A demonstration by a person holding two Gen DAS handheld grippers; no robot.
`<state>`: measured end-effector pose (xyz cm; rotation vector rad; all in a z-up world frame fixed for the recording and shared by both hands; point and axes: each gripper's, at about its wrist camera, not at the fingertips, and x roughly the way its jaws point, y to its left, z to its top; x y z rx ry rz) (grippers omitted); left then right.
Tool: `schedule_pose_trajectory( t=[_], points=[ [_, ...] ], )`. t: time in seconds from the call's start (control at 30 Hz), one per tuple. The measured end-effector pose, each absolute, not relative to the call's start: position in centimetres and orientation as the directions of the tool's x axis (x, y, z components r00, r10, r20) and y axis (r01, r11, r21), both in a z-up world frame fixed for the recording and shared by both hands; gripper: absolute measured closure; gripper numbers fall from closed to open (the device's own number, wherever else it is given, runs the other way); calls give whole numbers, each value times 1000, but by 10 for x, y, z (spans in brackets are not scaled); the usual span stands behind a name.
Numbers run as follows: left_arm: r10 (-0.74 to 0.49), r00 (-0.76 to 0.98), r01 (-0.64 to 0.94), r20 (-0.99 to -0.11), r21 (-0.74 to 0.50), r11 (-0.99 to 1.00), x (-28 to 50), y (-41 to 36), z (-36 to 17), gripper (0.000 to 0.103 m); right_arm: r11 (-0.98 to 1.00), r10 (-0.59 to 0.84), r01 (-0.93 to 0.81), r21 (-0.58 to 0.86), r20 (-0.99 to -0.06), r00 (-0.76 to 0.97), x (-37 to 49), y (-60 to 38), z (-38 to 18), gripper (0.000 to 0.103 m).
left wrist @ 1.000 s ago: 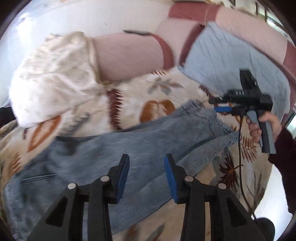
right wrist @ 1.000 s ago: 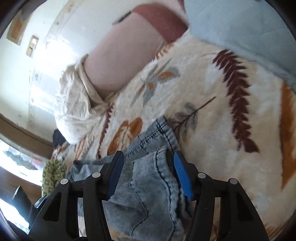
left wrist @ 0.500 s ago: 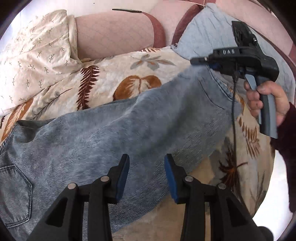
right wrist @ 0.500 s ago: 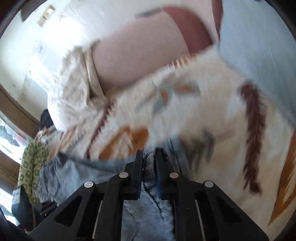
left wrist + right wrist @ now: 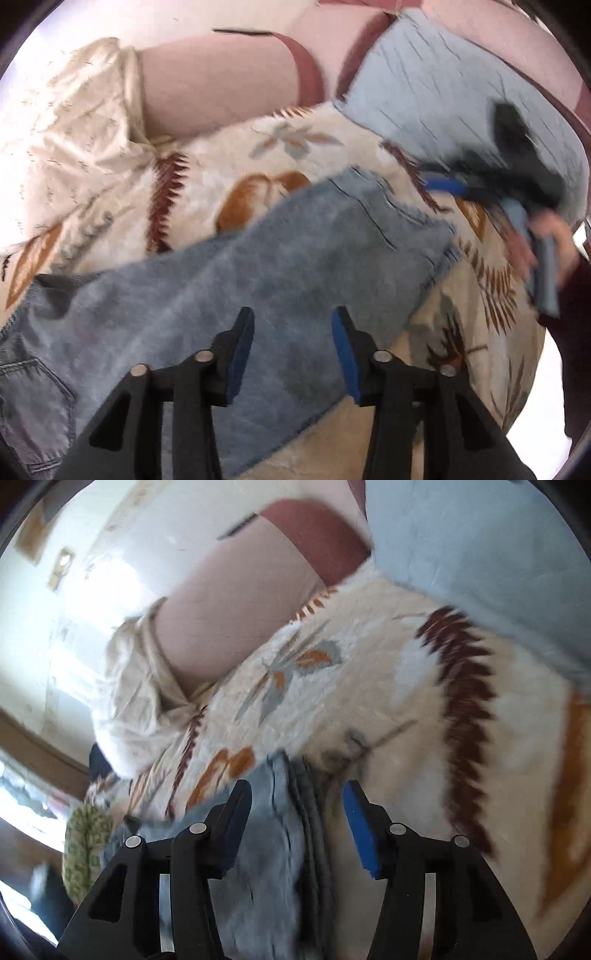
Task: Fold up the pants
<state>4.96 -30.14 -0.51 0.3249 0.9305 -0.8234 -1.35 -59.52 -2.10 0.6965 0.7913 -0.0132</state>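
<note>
The blue jeans (image 5: pixel 229 295) lie flat on the fluffy leaf-pattern blanket (image 5: pixel 325 155). The right hand-held gripper (image 5: pixel 295 823) pinched their cuff a moment ago; its jaws have just opened around it. The left hand-held gripper (image 5: pixel 291 350) has just widened, holding nothing. Only the left view shows the back pocket.

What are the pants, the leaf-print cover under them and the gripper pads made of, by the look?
Pants: denim, likely cotton, washed blue and matte; mottled fade, dark seam stitching, a patch pocket. Leaf-print cover: plush fleece or faux fur, going by its fuzzy raised pile. Pads on the left gripper fingers: blue, matte, probably rubber or foam; too blurred to tell which.
</note>
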Motion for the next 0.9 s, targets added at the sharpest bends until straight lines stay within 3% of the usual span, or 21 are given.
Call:
schedule_pose_trajectory(
  t=[0.2,0.27,0.3,0.53,0.6,0.67,0.8,0.9],
  points=[
    [-367,348,615,-863,-86,784,78,-280,-29,52,836,216,269,477,-739,639,-32,-558,-34,48],
    [-322,350,564,-880,-76,822,80,-272,-37,52,877,173,277,393,-795,581,-28,-542,-48,74],
    [-309,347,546,-885,-77,834,79,-269,-40,52,890,138,284,356,-805,577,-30,-537,-49,79],
    [-294,366,611,-883,-10,791,48,-275,-54,49,886,83,320,335,-794,602,-67,-526,-49,83],
    [-325,324,613,-888,-65,788,56,-269,-49,49,884,86,327,334,-804,588,-65,-528,-47,83],
    [-359,318,596,-878,-109,795,70,-259,-35,49,897,53,339,284,-830,555,-62,-527,-37,76],
    [-370,406,550,-835,-100,829,106,-223,4,47,918,-24,330,219,-801,599,-65,-522,-3,52],
    [-321,451,486,-833,-73,871,134,-180,18,45,922,30,273,274,-754,657,-63,-515,16,51]
  ],
)
